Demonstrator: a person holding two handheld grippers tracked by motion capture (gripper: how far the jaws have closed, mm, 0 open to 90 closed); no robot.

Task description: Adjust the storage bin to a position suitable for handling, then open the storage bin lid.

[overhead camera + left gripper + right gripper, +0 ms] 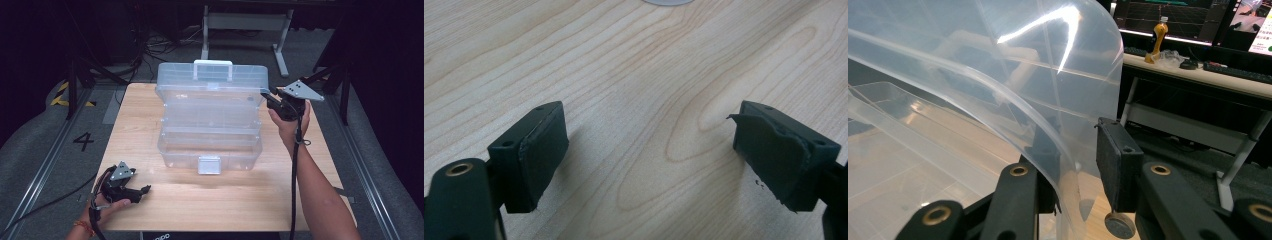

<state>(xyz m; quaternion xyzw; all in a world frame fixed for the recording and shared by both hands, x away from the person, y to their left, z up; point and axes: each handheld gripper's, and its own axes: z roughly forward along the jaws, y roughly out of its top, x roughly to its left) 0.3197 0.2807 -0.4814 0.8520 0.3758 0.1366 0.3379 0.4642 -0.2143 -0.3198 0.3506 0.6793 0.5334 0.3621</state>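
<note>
You can read one sign: a black numeral "4" (83,141) on the grey floor (40,150), left of the table (145,120).

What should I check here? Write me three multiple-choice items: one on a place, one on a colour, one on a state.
1. The left gripper rests:
A) on the table's front left
B) inside the box
C) on the lid

2. The box is:
A) red
B) clear
C) black

3. The left gripper's fingers are:
A) shut on a cloth
B) open, nothing between
C) shut on a latch

Answers:
1. A, it sits near the front left corner.
2. B, wood shows through it.
3. B, bare wood lies between them.
</note>
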